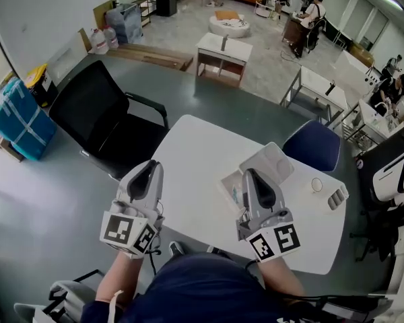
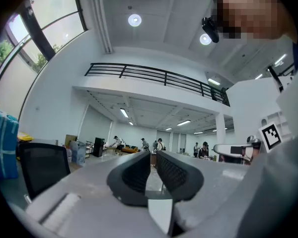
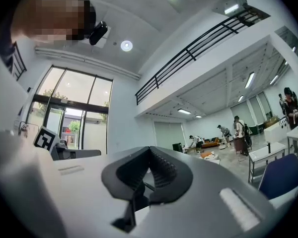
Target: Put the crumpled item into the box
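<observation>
An open white box point(image 1: 268, 161) with its lid folded back lies on the white table point(image 1: 195, 173), right of the middle. In its near tray I see a pale, slightly bluish crumpled item point(image 1: 233, 194), half hidden by my right gripper point(image 1: 250, 175). That gripper is held above the box's near side, pointing level. In the right gripper view its tips point(image 3: 149, 148) meet, shut on nothing. My left gripper point(image 1: 147, 170) hangs over the table's left edge. Seen from its own camera, the left gripper point(image 2: 153, 153) has a narrow gap between the pads, with nothing in it.
A black office chair point(image 1: 101, 123) stands left of the table and a blue chair point(image 1: 313, 147) behind its right end. A small round object point(image 1: 316, 184) and a grey ridged item point(image 1: 337, 198) lie at the table's right end. A blue wrapped bundle point(image 1: 17, 116) sits far left.
</observation>
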The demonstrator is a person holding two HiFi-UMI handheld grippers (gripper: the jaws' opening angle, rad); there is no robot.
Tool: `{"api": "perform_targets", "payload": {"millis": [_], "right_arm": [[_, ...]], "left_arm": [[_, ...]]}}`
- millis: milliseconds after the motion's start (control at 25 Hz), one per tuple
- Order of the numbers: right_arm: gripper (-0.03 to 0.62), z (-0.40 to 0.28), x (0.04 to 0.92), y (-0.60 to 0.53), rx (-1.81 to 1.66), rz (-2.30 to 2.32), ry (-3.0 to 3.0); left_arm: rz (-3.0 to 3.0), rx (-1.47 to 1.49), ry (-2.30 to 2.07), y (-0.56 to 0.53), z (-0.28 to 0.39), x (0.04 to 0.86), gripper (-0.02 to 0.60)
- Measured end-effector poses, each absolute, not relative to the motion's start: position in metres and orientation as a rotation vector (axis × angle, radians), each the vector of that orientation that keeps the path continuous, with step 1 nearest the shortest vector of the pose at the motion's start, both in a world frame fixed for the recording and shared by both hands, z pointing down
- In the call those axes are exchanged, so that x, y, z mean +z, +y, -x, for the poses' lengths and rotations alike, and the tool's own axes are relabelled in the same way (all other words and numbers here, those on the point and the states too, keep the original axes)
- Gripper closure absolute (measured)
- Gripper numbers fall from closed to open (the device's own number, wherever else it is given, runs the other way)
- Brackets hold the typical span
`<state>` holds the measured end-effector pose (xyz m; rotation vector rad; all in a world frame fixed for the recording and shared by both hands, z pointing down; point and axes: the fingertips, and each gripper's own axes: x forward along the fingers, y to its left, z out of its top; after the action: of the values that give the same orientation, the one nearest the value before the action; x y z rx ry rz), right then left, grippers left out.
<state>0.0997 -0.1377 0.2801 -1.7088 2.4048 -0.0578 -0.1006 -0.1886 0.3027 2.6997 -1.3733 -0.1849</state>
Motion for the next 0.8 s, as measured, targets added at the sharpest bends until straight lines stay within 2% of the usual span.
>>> {"api": "perform_targets", "payload": {"millis": [360,800], "right_arm": [[0.592,-0.093,0.284,-0.150,-0.033,1.694,2.451],[0.592,-0.081,0.302,-0.158,-0.062,1.684,2.523]], "left_arm": [[-2.614,-0.146,-1.455,-0.195,0.127,0.328,0.538],[-2.602,-0.106,-1.445,-0.201,0.125,0.338,0.538]]}}
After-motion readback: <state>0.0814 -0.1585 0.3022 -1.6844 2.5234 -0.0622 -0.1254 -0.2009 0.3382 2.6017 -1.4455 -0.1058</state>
